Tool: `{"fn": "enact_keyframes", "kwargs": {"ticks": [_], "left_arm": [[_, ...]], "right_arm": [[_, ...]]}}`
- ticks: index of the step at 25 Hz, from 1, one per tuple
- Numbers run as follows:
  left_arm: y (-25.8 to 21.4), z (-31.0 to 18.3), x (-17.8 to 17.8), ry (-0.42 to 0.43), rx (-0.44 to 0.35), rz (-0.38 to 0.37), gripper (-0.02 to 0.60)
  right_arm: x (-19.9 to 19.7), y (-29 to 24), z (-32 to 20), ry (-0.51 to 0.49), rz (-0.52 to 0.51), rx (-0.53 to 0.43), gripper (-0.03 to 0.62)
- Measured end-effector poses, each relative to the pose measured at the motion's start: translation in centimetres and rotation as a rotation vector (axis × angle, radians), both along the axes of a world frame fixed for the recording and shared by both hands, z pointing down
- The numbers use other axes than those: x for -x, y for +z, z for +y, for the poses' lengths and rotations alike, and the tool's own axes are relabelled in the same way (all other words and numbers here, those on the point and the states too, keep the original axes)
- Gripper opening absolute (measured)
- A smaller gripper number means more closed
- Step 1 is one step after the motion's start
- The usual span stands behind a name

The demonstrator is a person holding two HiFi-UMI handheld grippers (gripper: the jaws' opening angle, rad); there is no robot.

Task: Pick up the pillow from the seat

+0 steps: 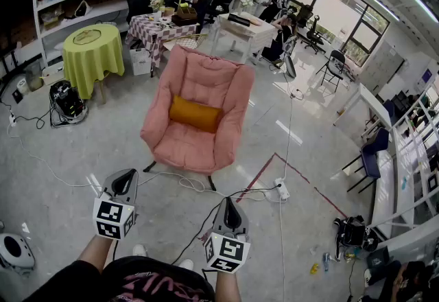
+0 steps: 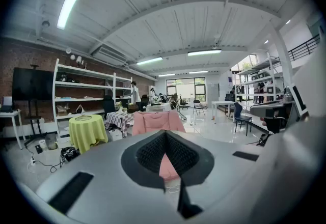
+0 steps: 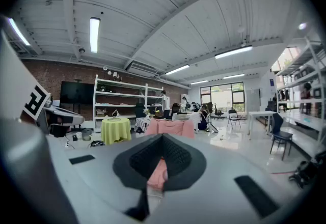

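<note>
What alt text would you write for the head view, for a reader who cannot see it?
An orange pillow lies on the seat of a pink armchair on a grey floor. Nearer the camera, the left gripper and the right gripper are both shut and empty, well short of the chair.

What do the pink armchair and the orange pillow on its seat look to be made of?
Pink armchair: soft padded fabric, matte, possibly velvety; the stitched seams and puffy, rounded cushioning suggest it. Orange pillow: plump matte cloth with no sheen, probably stuffed fabric; the weave is too small to tell.
</note>
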State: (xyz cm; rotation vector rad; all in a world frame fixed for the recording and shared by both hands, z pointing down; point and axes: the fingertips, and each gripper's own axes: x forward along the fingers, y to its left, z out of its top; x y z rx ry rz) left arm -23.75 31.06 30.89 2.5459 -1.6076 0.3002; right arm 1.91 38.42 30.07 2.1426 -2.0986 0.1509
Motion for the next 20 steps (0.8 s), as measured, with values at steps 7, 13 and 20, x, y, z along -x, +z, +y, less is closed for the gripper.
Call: {"fn": "enact_keyframes", "kwargs": {"ticks": [7,13,20], "left_arm": [[0.5,0.3,-0.6,-0.002,0.006,-0.004,0.008],[1.0,0.5,-1.2,0.003,0.015,-0.008,0.008],[1.6,1.4,-3.0,0.008,0.026,-0.024,0.008]], "right_arm": [[-0.7,0.4,0.3,0.005,0.008,0.004,0.018],[-1.1,0.9,0.4,0.003,0.002,0.007,0.018],[-2.3,1.1,1.2,-0.013,-0.006,-0.032,0.020]]}}
